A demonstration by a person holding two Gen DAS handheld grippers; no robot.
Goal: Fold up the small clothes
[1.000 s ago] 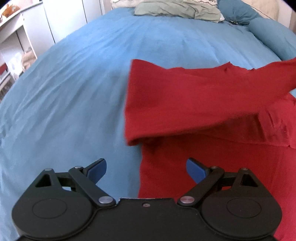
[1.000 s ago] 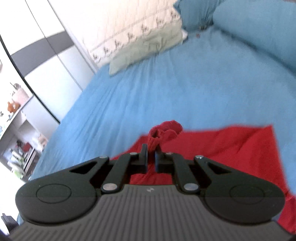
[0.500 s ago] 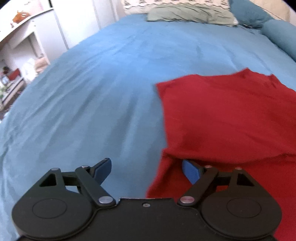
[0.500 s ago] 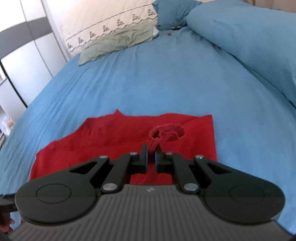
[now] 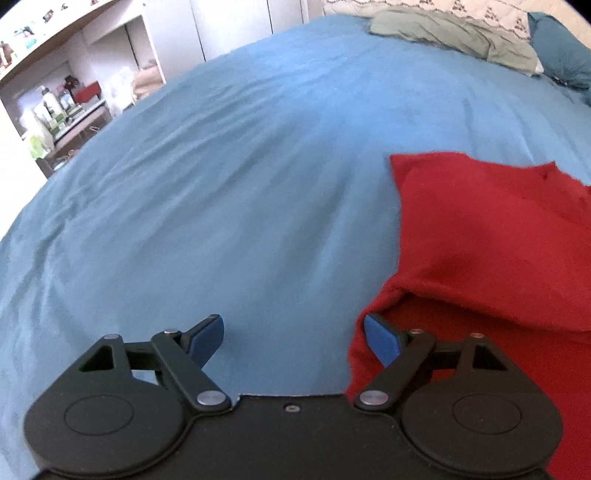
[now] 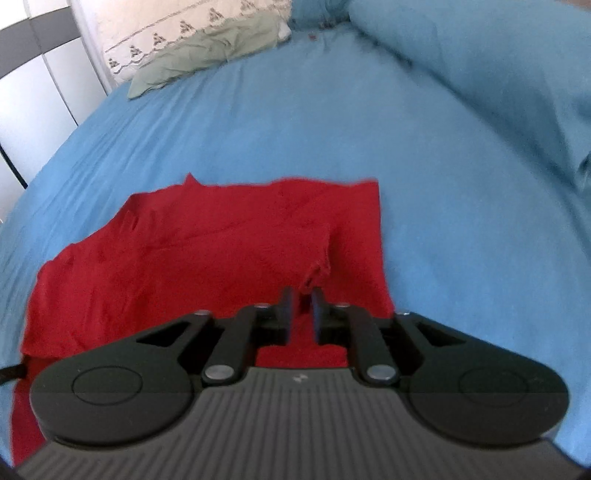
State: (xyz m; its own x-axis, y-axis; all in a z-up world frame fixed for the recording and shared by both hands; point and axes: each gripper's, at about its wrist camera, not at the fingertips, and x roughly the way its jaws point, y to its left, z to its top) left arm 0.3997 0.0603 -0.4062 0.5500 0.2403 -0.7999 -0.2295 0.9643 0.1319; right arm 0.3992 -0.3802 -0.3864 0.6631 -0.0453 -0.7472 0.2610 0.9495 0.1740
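Note:
A red garment (image 6: 207, 258) lies on the blue bed sheet (image 6: 461, 229), one layer folded across the other. My right gripper (image 6: 302, 310) hovers low over its near edge. The jaws are opening with a narrow gap between them. A loose red fold end (image 6: 319, 264) lies just past the fingertips, and the pads do not press on it. In the left wrist view the same garment (image 5: 480, 240) fills the right side. My left gripper (image 5: 293, 336) stands open beside its left edge, the right blue pad (image 5: 380, 339) over the red cloth, the left pad over bare sheet.
A grey-green pillow (image 6: 207, 55) and a patterned cream pillow (image 6: 155, 33) lie at the head of the bed. A bulky blue duvet (image 6: 480, 55) rises at the right. White wardrobe doors (image 5: 229, 26) and cluttered shelves (image 5: 62, 107) stand beyond the bed's left side.
The right gripper came down with the bunched red cloth and laid it across the garment, then its jaws parted. The raised red layer now lies flat. The left view has swung left.

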